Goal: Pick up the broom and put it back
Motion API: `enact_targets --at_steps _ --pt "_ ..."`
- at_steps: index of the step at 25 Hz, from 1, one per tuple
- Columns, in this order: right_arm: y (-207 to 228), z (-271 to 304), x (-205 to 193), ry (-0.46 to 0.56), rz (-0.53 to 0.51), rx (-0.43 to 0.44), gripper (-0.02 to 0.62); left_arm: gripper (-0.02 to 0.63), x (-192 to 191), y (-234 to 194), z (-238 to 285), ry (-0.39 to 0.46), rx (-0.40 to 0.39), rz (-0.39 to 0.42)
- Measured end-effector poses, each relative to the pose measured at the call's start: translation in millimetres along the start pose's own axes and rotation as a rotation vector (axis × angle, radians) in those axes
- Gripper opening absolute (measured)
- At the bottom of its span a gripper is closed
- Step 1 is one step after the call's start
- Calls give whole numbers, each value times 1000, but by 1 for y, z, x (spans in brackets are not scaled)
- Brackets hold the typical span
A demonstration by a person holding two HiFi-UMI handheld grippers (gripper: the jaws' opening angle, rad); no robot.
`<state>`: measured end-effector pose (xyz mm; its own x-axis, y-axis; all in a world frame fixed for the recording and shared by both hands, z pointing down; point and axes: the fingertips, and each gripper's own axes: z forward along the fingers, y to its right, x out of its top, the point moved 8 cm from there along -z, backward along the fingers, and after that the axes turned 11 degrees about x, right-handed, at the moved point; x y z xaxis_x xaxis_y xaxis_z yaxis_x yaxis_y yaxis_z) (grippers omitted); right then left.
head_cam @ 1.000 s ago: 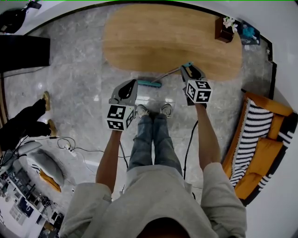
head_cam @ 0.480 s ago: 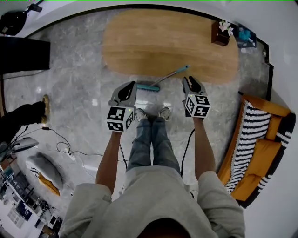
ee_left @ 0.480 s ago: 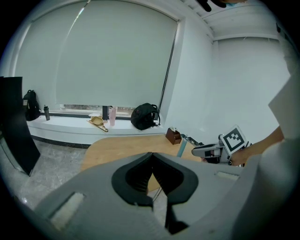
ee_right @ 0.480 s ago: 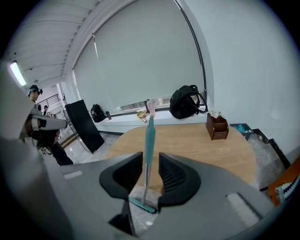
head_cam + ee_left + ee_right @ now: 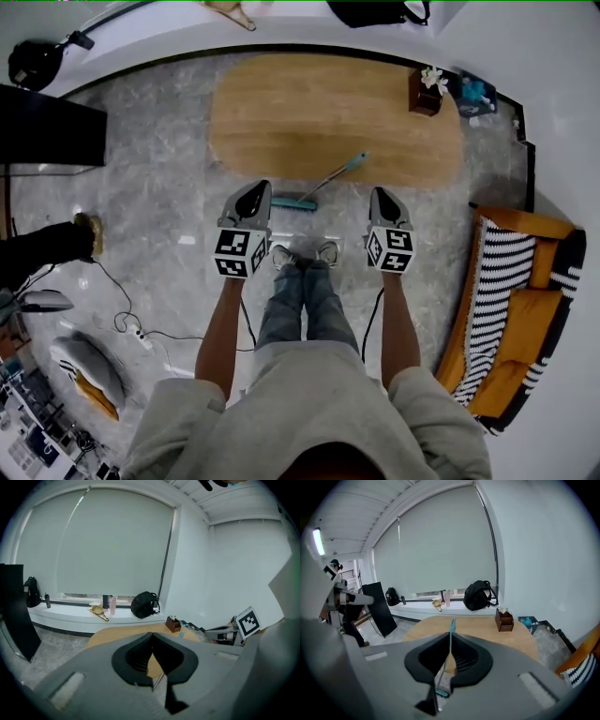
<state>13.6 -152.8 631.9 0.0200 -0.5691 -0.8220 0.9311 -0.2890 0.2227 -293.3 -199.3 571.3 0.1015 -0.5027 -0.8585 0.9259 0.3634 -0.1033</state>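
Your right claw (image 5: 380, 193) had its jaws together, having just been closing, and nothing was clamped between them. In the right gripper view (image 5: 451, 634) the tips met, and the broom (image 5: 452, 625) showed only beyond them, in line with the seam. Your left claw (image 5: 257, 186) was likewise shut and empty, and its tips met in the left gripper view (image 5: 152, 634). The broom (image 5: 323, 180) stood apart from both claws, ahead of them and between them. Its teal head was on the floor (image 5: 159, 187) just ahead and to the inside of the left claw's tip. Its handle slanted away toward a teal end ahead of the right claw and a little to that claw's inside, and it appeared to lean on the near edge of the wooden table (image 5: 328, 94). The table lay beyond both claws, with a small brown box (image 5: 424, 97) at its far end on the right claw's side. Both claws pointed forward at the table, side by side and well apart.
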Motion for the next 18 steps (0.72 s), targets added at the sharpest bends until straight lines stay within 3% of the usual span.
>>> enact_targets --at_steps 18 --pt "-45 -49 100 168 -138 26 0 -2 77 -8 -52 173 36 19"
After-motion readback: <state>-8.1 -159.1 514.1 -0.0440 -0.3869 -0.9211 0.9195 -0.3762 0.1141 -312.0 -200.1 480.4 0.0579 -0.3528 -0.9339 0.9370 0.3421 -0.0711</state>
